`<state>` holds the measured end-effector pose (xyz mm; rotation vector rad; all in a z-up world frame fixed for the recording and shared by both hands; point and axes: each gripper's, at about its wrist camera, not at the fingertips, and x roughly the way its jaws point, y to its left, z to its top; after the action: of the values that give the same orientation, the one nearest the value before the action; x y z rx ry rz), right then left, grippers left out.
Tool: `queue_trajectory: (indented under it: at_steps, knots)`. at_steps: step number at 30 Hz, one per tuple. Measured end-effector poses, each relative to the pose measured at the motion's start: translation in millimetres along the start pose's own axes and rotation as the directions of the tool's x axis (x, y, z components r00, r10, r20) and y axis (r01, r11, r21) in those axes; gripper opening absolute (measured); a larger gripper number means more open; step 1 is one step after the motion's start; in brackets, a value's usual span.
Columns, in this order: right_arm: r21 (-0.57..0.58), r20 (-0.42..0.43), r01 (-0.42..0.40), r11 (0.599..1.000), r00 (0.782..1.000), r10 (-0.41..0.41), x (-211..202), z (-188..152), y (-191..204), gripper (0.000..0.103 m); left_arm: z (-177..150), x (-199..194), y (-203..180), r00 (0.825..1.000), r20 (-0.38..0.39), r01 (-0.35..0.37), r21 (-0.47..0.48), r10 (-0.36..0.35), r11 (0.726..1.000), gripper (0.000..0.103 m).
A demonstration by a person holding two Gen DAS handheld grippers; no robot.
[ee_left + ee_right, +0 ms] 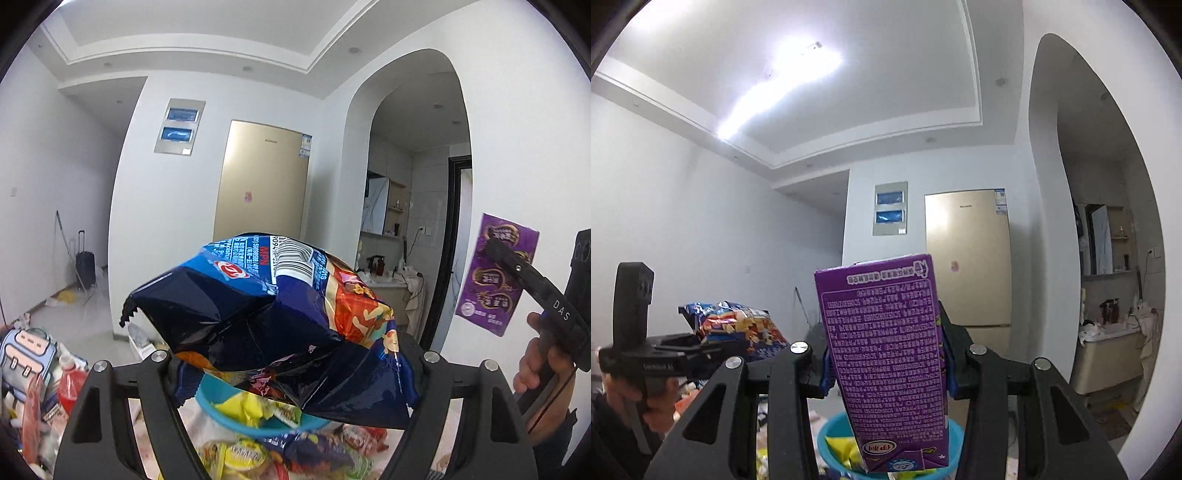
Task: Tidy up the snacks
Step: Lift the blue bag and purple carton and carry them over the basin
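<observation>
The left gripper (295, 363) is closed on a dark blue crisp packet (273, 314), its fingers pinching the crumpled lower part so the packet stands up in the air, barcode end uppermost. Below it sits a blue bowl (221, 408) holding yellow-wrapped snacks (243, 402), and loose snack packets (258, 454) lie scattered on the table around the bowl. To the left stand a red drink bottle (72, 384) and a pale blue backpack (26, 352). The right gripper (886, 363) is clamped on a purple carton (886, 354), blue-padded fingers (825, 373) pressing its two sides; the carton is upside down, tilted slightly, and held above the same bowl. Each view shows the other tool raised beside it. A gold refrigerator (262, 184) stands against the far wall.
</observation>
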<state>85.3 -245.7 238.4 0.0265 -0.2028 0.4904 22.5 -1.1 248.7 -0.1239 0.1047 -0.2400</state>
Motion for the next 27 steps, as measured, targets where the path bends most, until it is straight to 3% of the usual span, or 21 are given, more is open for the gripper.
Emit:
queue_trajectory:
  at_steps: [6, 11, 21, 27]
  knots:
    - [-0.001, 0.016, -0.012, 1.000, 1.000, 0.012, 23, 12, 5, 0.042, 8, 16, -7, 0.999, 0.036, -0.021, 0.028, 0.020, 0.999, 0.083]
    - [0.016, 0.024, -0.009, 1.000, 1.000, 0.008, 40, 9, 4, 0.042, 9, 42, -8, 1.000, 0.025, 0.005, 0.022, -0.006, 1.000, 0.083]
    - [0.053, -0.054, 0.003, 0.999, 0.999, 0.000, 99, -39, -10, 0.042, -13, 121, 14, 0.997, -0.076, -0.010, -0.014, 0.009, 1.000, 0.083]
    - [0.063, -0.156, 0.020, 0.998, 0.988, -0.009, 134, -86, -20, 0.042, -34, 168, 33, 0.987, -0.159, -0.035, -0.054, 0.026, 0.998, 0.083]
